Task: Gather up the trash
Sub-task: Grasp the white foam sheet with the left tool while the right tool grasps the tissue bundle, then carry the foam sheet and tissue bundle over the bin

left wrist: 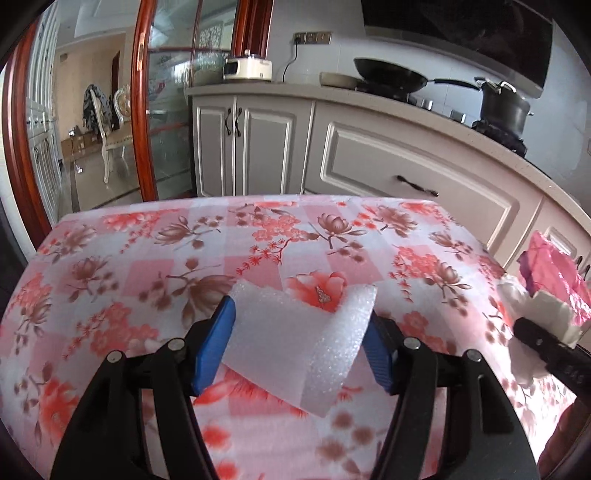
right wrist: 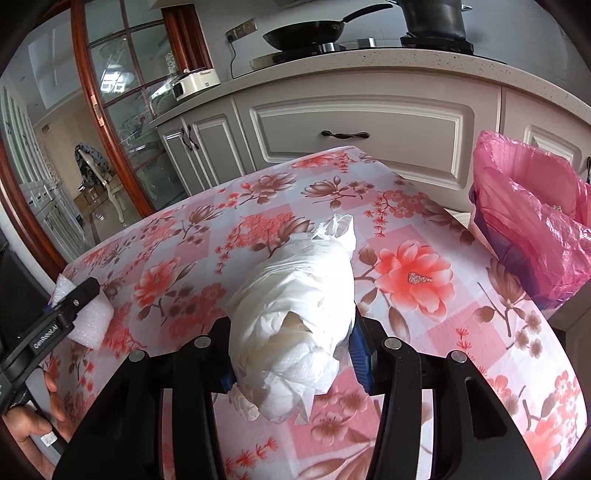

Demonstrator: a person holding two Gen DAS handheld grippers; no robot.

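Note:
A curled piece of white foam sheet (left wrist: 314, 354) sits between the blue pads of my left gripper (left wrist: 299, 314), which is shut on it just above the flowered tablecloth (left wrist: 147, 266). My right gripper (right wrist: 290, 328) is shut on a crumpled wad of white paper towel (right wrist: 295, 295), also held over the table. In the right wrist view the left gripper (right wrist: 79, 295) shows at the left edge with the foam piece (right wrist: 92, 317). In the left wrist view the right gripper (left wrist: 535, 332) and its paper wad (left wrist: 546, 314) show at the right edge.
A bin lined with a pink plastic bag (right wrist: 528, 229) stands at the table's right edge, its mouth open. Behind the table run white kitchen cabinets (right wrist: 354, 122) with a wok (right wrist: 306, 33) and a pot on the stove. A hand (right wrist: 29, 424) holds the left gripper's handle.

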